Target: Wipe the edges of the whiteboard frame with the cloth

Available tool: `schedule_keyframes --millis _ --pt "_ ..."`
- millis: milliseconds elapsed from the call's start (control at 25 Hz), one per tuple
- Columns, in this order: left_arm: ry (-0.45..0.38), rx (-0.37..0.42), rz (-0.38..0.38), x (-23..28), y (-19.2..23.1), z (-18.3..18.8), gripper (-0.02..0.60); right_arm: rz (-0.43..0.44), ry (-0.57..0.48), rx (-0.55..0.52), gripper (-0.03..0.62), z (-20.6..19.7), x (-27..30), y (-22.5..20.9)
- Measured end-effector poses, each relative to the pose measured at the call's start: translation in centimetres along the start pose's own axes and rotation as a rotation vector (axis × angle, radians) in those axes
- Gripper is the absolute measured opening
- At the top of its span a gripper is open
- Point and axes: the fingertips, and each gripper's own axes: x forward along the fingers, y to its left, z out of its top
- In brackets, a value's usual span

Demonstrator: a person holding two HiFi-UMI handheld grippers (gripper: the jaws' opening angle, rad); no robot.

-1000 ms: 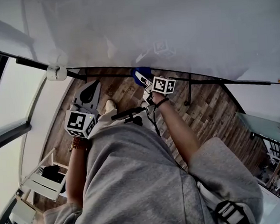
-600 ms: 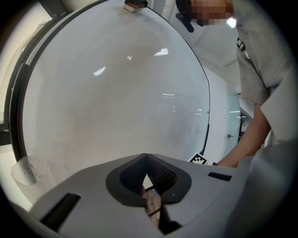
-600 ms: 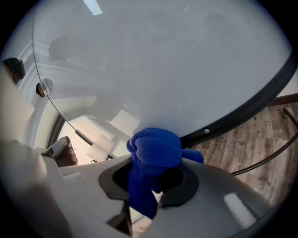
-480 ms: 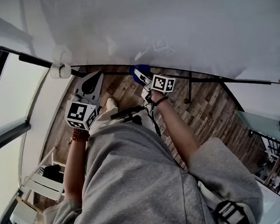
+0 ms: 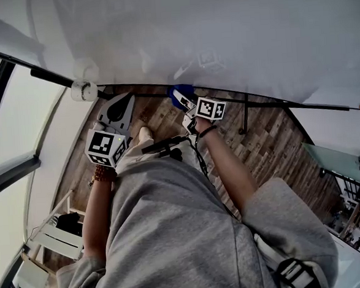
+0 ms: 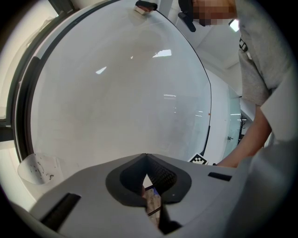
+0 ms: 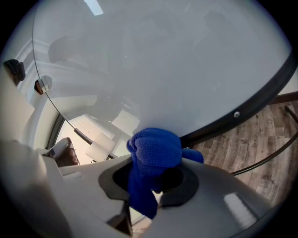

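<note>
Right gripper (image 5: 186, 107) pinched the blue cloth (image 7: 154, 148) near the frame (image 7: 242, 111), left gripper (image 6: 146, 160) shut w/ nothing; the wad could slip off that thin edge.

L tool (image 5: 125, 101) jaws together, empty; R tool (image 5: 181, 101) jaws tight on cloth (image 5: 180, 91); both arms fwd

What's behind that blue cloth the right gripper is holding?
The whiteboard, with its dark frame edge passing behind the blue cloth. The cloth hides that stretch of frame and the spot where the right gripper pinches it.
</note>
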Motion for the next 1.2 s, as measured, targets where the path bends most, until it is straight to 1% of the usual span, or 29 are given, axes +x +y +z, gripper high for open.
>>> schedule_keyframes --millis 280,720,1200 --pt "-0.013 0.000 0.007 -0.8 2.4 0.3 0.006 -0.003 0.006 -0.002 0.114 -0.8 2.0 1.0" --pt "-0.026 -0.025 0.023 -1.8 3.6 -0.3 0.006 0.008 0.013 0.006 0.114 -1.8 4.1 2.4" --pt "-0.029 -0.045 0.052 -2.8 5.3 -1.0 0.006 0.050 0.043 0.018 0.114 -3.2 7.4 4.3"
